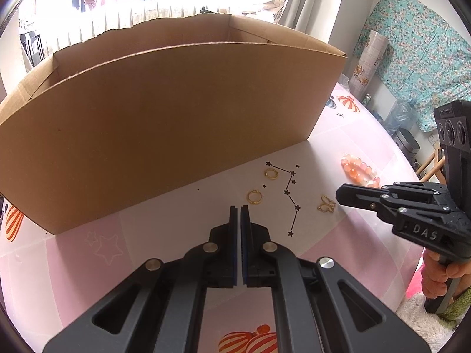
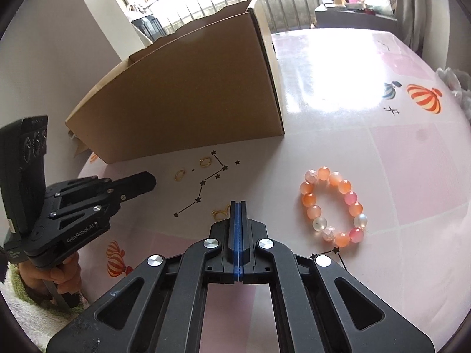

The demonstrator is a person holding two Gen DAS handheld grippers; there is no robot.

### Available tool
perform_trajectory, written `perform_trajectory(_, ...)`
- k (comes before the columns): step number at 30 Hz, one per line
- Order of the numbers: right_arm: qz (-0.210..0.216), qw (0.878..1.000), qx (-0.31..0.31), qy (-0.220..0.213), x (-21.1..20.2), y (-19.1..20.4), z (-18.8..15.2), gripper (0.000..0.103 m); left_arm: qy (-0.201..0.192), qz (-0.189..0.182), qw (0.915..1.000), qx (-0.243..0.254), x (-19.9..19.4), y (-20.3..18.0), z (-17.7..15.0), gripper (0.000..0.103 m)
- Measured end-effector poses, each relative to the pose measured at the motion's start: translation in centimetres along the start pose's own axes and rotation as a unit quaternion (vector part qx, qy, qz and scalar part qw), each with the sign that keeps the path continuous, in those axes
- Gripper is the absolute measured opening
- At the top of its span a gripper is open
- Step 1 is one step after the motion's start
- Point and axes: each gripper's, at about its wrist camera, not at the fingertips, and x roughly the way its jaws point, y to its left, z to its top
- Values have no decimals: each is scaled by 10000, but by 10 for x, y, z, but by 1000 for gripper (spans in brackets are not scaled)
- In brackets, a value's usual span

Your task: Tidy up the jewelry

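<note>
The left gripper (image 1: 239,207) has its jaws pressed together on nothing, low in the centre of its view. The right gripper (image 2: 238,203) is likewise closed and empty. On the pink patterned worktop (image 2: 397,153) lie two small gold rings (image 1: 254,196), a gold butterfly-shaped earring (image 1: 326,204) and an orange beaded bracelet (image 2: 332,206) at right, before the open brown cardboard box (image 1: 164,123).
</note>
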Motion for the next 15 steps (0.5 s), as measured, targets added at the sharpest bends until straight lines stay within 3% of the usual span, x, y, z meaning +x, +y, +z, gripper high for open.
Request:
perform_trajectory(6,247,9992,329,10,-10,-21,4,3,-33,-644,9975,273,2,-23,4,2)
perform_trajectory(10,212,9990,394,37,-10,-31,4,3,25,-463,9956,811,15,-49,9,2)
perform_trajectory(15,211,9988,414,138,-5,-26,-1,3,179,-450,9927,1108,28,-65,10,2)
